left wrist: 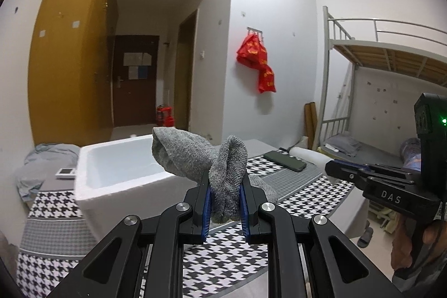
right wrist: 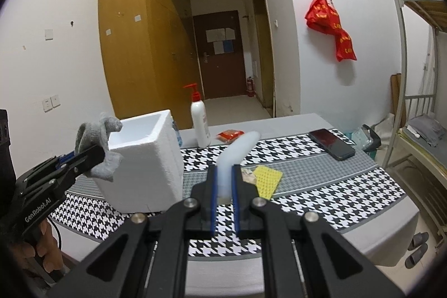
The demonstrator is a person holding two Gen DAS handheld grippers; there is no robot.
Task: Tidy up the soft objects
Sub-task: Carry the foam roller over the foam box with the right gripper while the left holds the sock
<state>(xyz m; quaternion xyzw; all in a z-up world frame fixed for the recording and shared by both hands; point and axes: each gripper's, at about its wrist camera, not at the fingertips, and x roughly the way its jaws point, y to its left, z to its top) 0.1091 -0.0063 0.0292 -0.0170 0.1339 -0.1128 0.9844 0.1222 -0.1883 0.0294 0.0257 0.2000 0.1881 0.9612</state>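
At the lower centre of the left wrist view, the left gripper (left wrist: pixel 225 197) is clamped on a grey sock (left wrist: pixel 226 172), held just right of the white foam box (left wrist: pixel 111 186) on the desk (left wrist: pixel 307 192). In the right wrist view, the right gripper (right wrist: pixel 223 186) pinches a bent white foam tube (right wrist: pixel 237 151) at centre frame. A phone (right wrist: pixel 331 144) lies at right, a yellow cloth (right wrist: pixel 268 178) near the tube.

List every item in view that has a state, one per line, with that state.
Left tool: shut on the grey sock.
Grey sock: clamped, held up beside the foam box.
Right tool: shut on the white foam piece.
White foam piece: clamped, bent.
Foam box: open-topped, upright.
Lotion bottle: upright.
Phone: flat, screen dark.
Yellow sponge: lying flat.
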